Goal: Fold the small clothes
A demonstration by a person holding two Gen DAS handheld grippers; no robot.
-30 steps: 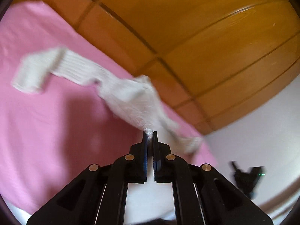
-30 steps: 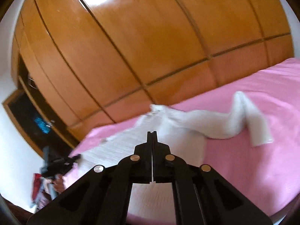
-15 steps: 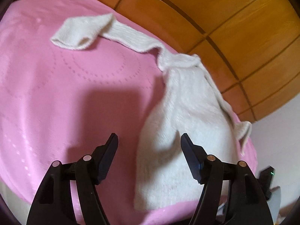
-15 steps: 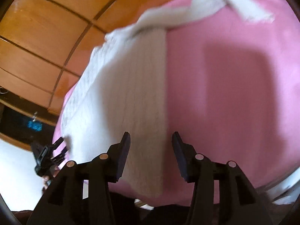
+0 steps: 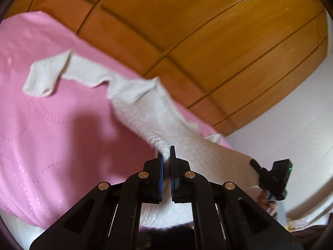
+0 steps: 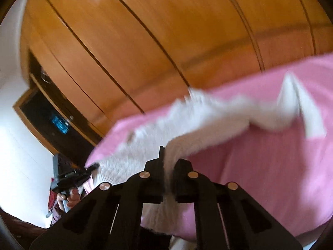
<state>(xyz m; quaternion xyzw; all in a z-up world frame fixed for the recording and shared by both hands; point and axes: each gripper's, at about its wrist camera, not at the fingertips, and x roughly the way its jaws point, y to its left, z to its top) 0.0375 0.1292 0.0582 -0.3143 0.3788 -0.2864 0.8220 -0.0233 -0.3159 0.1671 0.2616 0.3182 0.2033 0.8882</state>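
Observation:
A small white knitted sweater (image 5: 145,112) lies on a pink bedspread (image 5: 52,135), one sleeve (image 5: 47,75) stretched to the far left. My left gripper (image 5: 165,156) is shut on the sweater's near hem, which is lifted off the bed. In the right wrist view the sweater (image 6: 197,120) is blurred, and my right gripper (image 6: 168,160) is shut on its other hem corner, with cloth hanging between the fingers. Each gripper shows in the other's view: the right one (image 5: 272,177) and the left one (image 6: 70,175).
A wooden wardrobe (image 5: 208,31) stands close behind the bed, also in the right wrist view (image 6: 145,31). A white wall (image 5: 291,125) is at the right. The pink bedspread (image 6: 270,166) fills the right side of the right wrist view. A dark opening (image 6: 52,120) is at the left.
Half a second ago both grippers were open over the flat sweater. Now both are shut on its near hem and have lifted it off the bed.

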